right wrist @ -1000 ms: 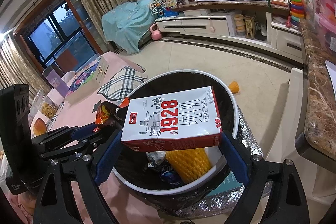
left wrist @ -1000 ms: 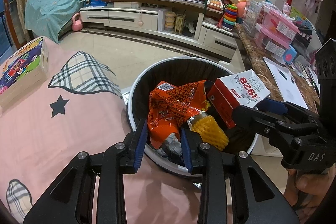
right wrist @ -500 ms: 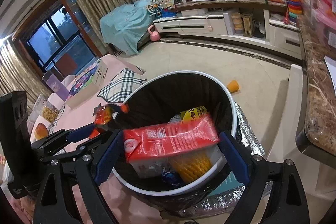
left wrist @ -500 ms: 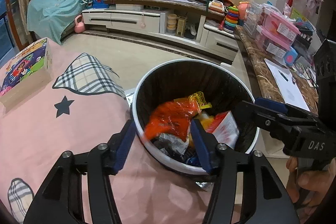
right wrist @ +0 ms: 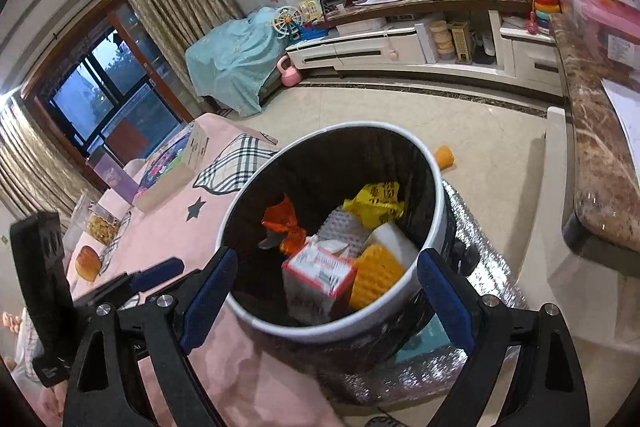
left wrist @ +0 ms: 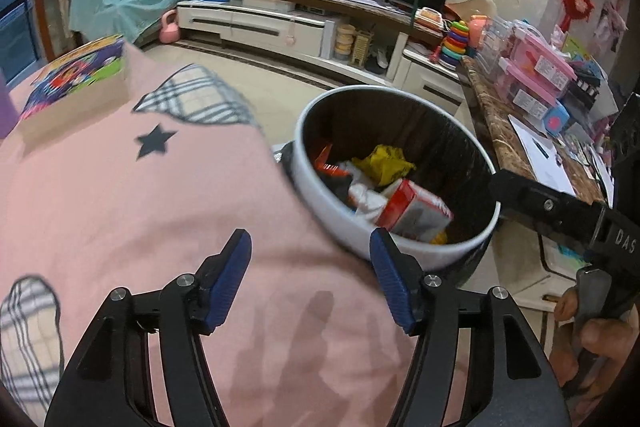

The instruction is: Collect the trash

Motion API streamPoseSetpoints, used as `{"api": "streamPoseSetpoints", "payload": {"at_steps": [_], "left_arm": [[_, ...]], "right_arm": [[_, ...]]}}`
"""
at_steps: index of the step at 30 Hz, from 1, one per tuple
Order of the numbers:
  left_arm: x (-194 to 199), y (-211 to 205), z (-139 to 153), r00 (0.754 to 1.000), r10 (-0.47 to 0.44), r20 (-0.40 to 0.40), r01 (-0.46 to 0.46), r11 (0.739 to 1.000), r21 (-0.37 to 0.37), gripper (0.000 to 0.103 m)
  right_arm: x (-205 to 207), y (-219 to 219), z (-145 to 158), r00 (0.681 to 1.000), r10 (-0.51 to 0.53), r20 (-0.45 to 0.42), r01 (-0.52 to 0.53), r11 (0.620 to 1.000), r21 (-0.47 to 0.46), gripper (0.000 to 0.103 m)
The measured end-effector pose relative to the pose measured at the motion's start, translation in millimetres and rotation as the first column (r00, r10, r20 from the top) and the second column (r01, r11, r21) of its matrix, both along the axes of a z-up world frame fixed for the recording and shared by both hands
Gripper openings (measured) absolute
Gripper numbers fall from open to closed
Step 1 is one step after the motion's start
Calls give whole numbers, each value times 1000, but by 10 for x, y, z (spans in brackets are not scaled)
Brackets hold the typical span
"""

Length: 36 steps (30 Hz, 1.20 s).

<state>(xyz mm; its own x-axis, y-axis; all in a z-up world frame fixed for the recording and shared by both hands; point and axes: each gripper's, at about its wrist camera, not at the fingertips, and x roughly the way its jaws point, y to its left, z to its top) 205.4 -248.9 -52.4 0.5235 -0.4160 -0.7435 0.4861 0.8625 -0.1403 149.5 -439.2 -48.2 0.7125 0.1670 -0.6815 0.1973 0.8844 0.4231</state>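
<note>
The white-rimmed trash bin with a black liner stands beside the table. Inside lie the red-and-white milk carton, the orange snack wrapper, a yellow wrapper and a yellow foam net. My left gripper hovers over the table edge just short of the bin, its jaws opening with nothing between them. My right gripper hangs open and empty above the bin's near rim.
A pink tablecloth covers the table, with a colourful game box at its far left. A marble counter runs along the right. An orange object lies on the floor behind the bin. Food sits on the table.
The left gripper let go of the orange wrapper and the right let go of the milk carton; both dropped into the bin. The left gripper drew back over the table.
</note>
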Motion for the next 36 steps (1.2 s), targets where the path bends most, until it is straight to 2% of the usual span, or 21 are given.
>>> {"api": "streamPoseSetpoints", "payload": {"at_steps": [6, 14, 25, 28, 32, 33, 34, 36], "left_arm": [[-220, 381, 21, 998, 59, -2, -59, 997, -53, 68], [-522, 886, 79, 990, 141, 6, -139, 980, -140, 73], [-1050, 1347, 222, 962, 235, 137, -211, 963, -169, 87], [-1176, 1414, 296, 944, 261, 200, -230, 959, -165, 90], [-1343, 1517, 420, 902, 315, 295, -272, 945, -180, 101], [-1382, 1531, 442, 888, 332, 319, -285, 941, -184, 103], [-1449, 1546, 468, 862, 356, 361, -306, 933, -189, 103], [-1529, 1557, 477, 832, 373, 410, -328, 928, -178, 103]], "right_arm": [[-192, 207, -9, 1000, -7, 19, 6, 998, 55, 93], [-475, 574, 49, 998, -18, 63, 15, 999, 52, 93], [-802, 1035, 157, 989, -21, 145, 20, 1000, 7, 96], [-904, 1163, 269, 982, -22, 188, 36, 997, -69, 100], [-1002, 1277, 453, 968, -23, 251, 65, 985, -160, 101], [-1040, 1315, 523, 960, -26, 279, 83, 978, -193, 103], [-1069, 1348, 562, 954, -28, 299, 96, 972, -215, 103], [-1159, 1424, 641, 933, -37, 358, 142, 952, -271, 103]]}}
